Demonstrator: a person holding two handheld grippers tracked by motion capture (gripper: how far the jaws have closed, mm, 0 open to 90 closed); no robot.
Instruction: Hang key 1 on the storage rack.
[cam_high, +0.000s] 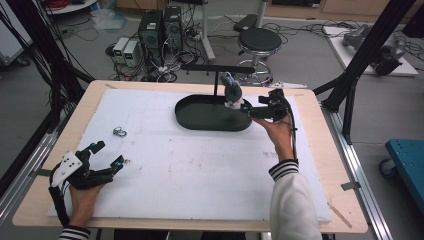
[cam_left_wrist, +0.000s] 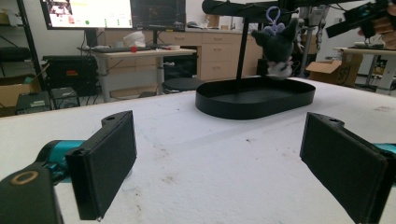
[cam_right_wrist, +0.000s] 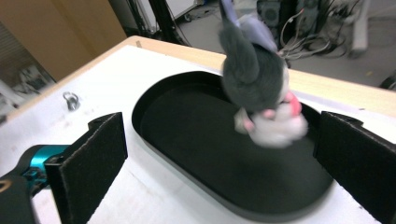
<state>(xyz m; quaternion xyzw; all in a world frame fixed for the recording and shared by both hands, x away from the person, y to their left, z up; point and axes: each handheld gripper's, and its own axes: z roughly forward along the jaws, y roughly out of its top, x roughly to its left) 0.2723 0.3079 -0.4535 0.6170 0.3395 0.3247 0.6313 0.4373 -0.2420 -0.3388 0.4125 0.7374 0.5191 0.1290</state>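
From the high view, a grey plush toy (cam_high: 232, 93) hangs over the black oval tray (cam_high: 200, 119). The left gripper (cam_left_wrist: 215, 154) rests with jaws wide apart. The right gripper (cam_right_wrist: 219, 154), jaws spread, faces the somewhat blurred toy.

- At the top centre you have a round black stool (cam_high: 259, 40).
- Left of it, computer towers (cam_high: 160, 27) stand on the floor.
- Your blue cart (cam_high: 407, 155) sits at the right edge.
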